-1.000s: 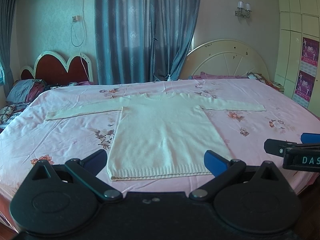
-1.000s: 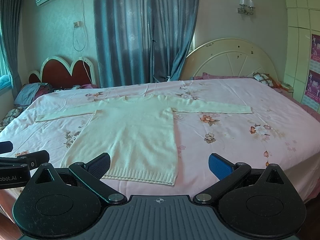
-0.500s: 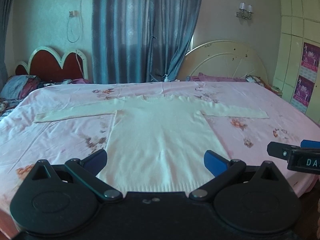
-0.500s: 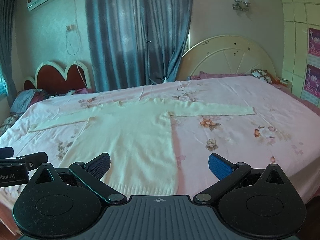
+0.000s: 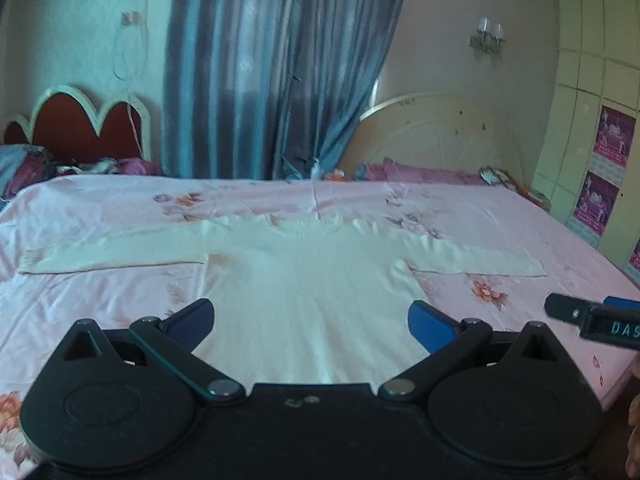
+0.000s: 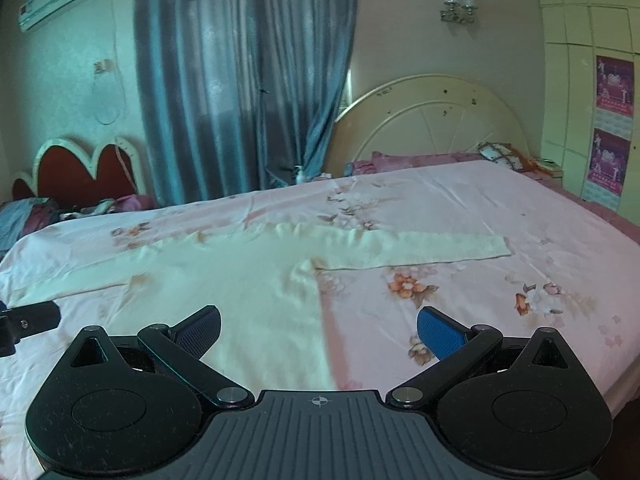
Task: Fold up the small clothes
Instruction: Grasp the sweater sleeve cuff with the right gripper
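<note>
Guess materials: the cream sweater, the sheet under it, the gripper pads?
Sweater: looks like soft matte knit, wool or acrylic unclear; ribbed collar and cuff show.
Bed sheet: thin woven cloth, likely cotton or a blend; pink floral print, fine creases, slight sheen.
Right gripper pads: blue, dotted texture, probably rubber or textured plastic.
Left gripper pads look alike, blurrier.

Blue curtains [image 6: 244, 80] hang behind a pink floral bed [image 6: 500, 240], with a cream arched headboard [image 6: 432, 120] and wall lamp [image 6: 458, 4].
</note>
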`<state>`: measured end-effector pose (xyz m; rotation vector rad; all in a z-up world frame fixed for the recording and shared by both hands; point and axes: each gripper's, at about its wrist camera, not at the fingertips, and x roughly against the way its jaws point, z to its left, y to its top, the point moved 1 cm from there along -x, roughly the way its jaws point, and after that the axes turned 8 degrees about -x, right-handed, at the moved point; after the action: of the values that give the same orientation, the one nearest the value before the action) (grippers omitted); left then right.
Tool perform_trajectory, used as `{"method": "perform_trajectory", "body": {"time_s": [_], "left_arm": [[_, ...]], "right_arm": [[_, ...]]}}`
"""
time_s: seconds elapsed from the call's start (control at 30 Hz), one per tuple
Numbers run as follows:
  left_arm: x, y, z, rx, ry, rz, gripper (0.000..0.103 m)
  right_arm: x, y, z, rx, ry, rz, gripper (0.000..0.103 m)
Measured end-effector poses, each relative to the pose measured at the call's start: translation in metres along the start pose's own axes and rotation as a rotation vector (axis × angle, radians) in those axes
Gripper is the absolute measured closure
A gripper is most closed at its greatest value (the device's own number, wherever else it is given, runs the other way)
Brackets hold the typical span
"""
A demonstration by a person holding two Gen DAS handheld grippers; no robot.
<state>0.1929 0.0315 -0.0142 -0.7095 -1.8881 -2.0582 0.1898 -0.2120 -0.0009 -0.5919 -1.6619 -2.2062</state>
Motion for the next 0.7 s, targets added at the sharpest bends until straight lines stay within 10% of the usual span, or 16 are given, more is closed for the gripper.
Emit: {"method": "perform_trajectory", "body": {"time_s": [0.4,0.5,0.7], "left_arm": [[-0.132,0.029,-0.061,-0.07,-0.023,0.07,0.014],[-0.171,0.039,-0.081,-0.088,0.008,0.098,0.015],[-0.231,0.061,-0.112,-0.088,0.025,0.133,0.014]], "right_arm": [[-0.126,0.058,-0.121,-0.15,-0.077,-0.049,0.001],[-0.168,0.075,-0.165,-0.213,-0.109,-0.023,0.043],[-0.245,0.094,-0.255,-0.393,-0.133,0.043,0.045]]}}
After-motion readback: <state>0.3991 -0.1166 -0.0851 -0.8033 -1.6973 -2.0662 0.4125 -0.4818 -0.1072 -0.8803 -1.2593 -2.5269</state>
